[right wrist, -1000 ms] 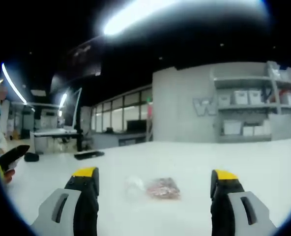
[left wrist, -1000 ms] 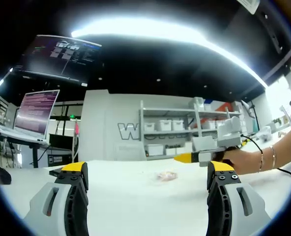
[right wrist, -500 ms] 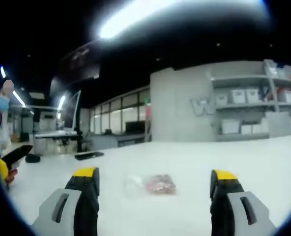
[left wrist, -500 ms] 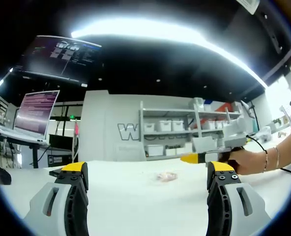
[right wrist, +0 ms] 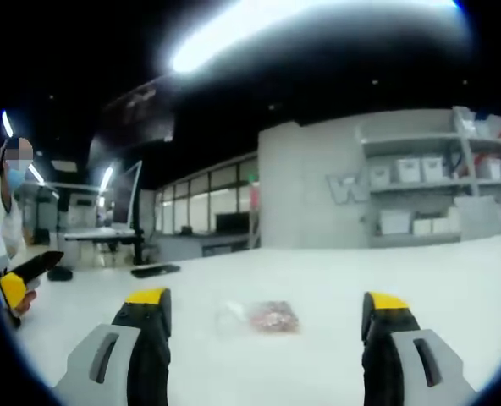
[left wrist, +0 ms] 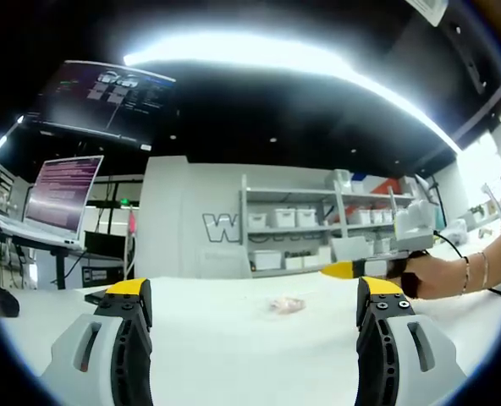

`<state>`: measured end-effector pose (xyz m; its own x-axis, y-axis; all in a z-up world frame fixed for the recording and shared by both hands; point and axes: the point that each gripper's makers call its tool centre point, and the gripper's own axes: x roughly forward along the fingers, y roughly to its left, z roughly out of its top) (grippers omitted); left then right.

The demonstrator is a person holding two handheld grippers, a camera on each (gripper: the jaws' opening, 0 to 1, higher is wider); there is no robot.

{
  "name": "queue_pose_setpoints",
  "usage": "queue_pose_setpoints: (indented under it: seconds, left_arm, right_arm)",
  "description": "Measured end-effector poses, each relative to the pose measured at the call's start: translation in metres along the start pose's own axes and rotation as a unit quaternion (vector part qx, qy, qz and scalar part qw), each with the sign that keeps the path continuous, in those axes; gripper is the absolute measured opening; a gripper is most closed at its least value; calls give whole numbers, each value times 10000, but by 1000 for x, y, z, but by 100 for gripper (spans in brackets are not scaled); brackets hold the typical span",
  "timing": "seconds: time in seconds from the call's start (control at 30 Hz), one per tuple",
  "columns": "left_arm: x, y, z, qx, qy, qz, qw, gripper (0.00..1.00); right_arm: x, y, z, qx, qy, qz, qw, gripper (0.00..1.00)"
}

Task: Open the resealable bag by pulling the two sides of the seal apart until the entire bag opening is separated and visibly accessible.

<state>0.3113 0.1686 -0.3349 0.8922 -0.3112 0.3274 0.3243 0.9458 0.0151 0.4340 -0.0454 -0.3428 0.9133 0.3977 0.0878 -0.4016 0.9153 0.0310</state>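
Over the last second almost nothing about the bag has changed: the small clear resealable plastic bag with reddish-brown contents (right wrist: 266, 317) lies flat on the glossy white tabletop (right wrist: 454, 279), out ahead of my right gripper (right wrist: 266, 336) and roughly centred between its grey, yellow-tipped jaws, which stand wide apart with nothing in them. It has slid slightly further off in that view, so I judge I have drawn my right hand back a touch rather than closed in. In the left gripper view the same bag (left wrist: 286, 304) sits far off on the table, a little right of centre, and my left gripper (left wrist: 259, 345) is likewise spread wide and empty, as it was. What has moved there is my other hand (left wrist: 441, 275), a bracelet at the wrist, carrying the right gripper (left wrist: 371, 265) rightward across that view, away from the bag. For the task, that means no progress yet: the seal is untouched, too small and blurred here for me to tell which edge carries it, and both tools are well apart from the bag. My next job, I reckon, is simply to bring both down to it.
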Motion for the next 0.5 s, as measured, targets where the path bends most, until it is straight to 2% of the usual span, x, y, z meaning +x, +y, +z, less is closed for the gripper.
queue_pose_setpoints:
  seconds: [0.5]
  left_arm:
    - [2, 7, 0, -2, -11, 16, 10000, 99]
  right_arm:
    - [-11, 3, 8, 20, -138, 13, 9999, 94]
